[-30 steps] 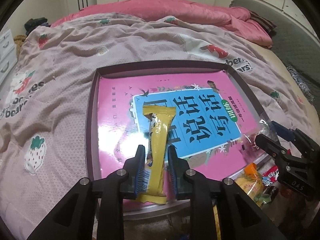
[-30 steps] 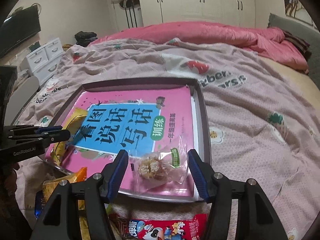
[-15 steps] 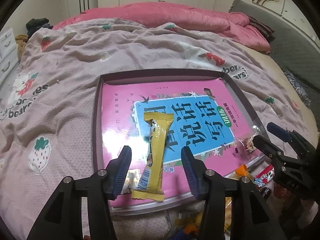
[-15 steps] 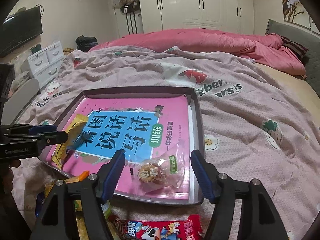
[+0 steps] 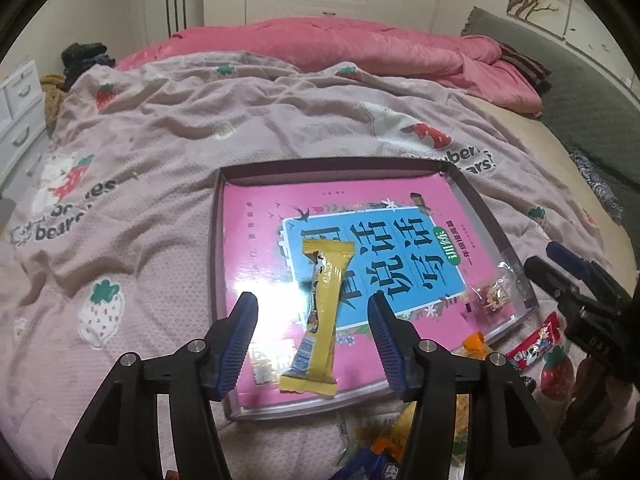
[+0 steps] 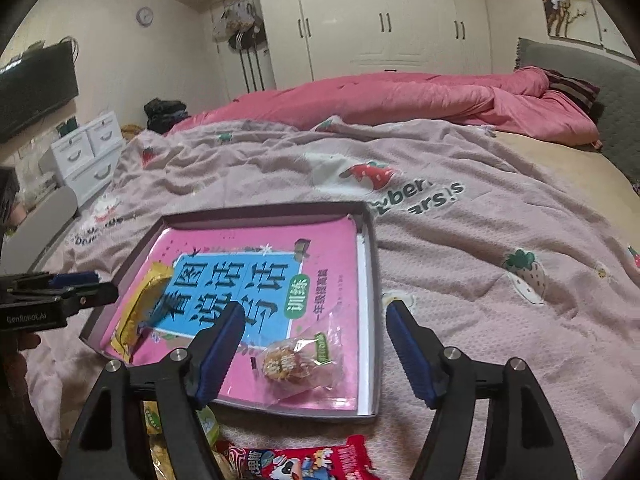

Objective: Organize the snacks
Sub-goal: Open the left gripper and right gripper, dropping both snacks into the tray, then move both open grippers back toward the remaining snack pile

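A shallow grey tray lies on the bed with a pink book in it. On the book's near left lies a long yellow snack bar. My left gripper hovers over the bar, its jaws opening on either side and not touching it. Near the tray's right front corner rests a clear-wrapped pastry. My right gripper is above it, its jaws also opening, and its pads are clear of the wrapper.
Loose snacks lie in front of the tray: a red packet and orange and yellow packets. A small white wrapper sits on the book. A strawberry-print blanket covers the bed, with a pink quilt behind.
The left gripper let go of the yellow bar, opened wide and rose. The right gripper's jaws spread further and it lifted back from the pastry. Both snacks stay in the tray.
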`<state>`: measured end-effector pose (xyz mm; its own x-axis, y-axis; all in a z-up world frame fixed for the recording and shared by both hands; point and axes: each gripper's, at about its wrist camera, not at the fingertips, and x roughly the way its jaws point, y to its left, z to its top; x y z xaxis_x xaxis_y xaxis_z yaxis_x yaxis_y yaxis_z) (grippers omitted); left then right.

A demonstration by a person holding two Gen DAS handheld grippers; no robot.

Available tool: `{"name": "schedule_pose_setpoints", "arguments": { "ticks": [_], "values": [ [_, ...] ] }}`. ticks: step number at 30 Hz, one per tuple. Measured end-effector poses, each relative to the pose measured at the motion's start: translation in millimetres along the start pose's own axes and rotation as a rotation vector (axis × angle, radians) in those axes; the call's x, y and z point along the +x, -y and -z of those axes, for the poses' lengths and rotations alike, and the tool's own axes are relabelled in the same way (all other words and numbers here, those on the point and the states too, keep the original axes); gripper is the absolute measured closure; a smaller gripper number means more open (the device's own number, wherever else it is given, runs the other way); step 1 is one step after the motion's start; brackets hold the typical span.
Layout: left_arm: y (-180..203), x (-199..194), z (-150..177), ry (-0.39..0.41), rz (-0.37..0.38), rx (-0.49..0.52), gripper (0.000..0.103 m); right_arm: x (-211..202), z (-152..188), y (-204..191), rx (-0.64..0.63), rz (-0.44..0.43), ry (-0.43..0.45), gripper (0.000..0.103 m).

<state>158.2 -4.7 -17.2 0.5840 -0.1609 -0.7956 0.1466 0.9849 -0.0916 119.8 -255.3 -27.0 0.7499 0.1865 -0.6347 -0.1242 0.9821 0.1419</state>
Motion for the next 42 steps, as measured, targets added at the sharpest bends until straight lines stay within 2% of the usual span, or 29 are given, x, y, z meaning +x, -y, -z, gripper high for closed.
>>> {"name": "schedule_pose_setpoints", "arguments": {
  "ticks": [6,21,32,42],
  "values": [
    [-3,-16,0,0.027,0.004,-0.010,0.043,-10,-2,8,0.047,-0.017,0.023,0.028],
    [12,-42,12,0.063,0.045,0.011,0.042,-48,0,6,0.066,-0.032,0.082,0.027],
    [18,-54,31,0.045,0.069,0.048,0.041,-70,12,5,0.121,-0.045,0.081,0.026],
    [15,-60,61,-0.015,0.099,0.071,0.036,-85,25,0,0.129,-0.025,0.067,0.026]
  ]
}}
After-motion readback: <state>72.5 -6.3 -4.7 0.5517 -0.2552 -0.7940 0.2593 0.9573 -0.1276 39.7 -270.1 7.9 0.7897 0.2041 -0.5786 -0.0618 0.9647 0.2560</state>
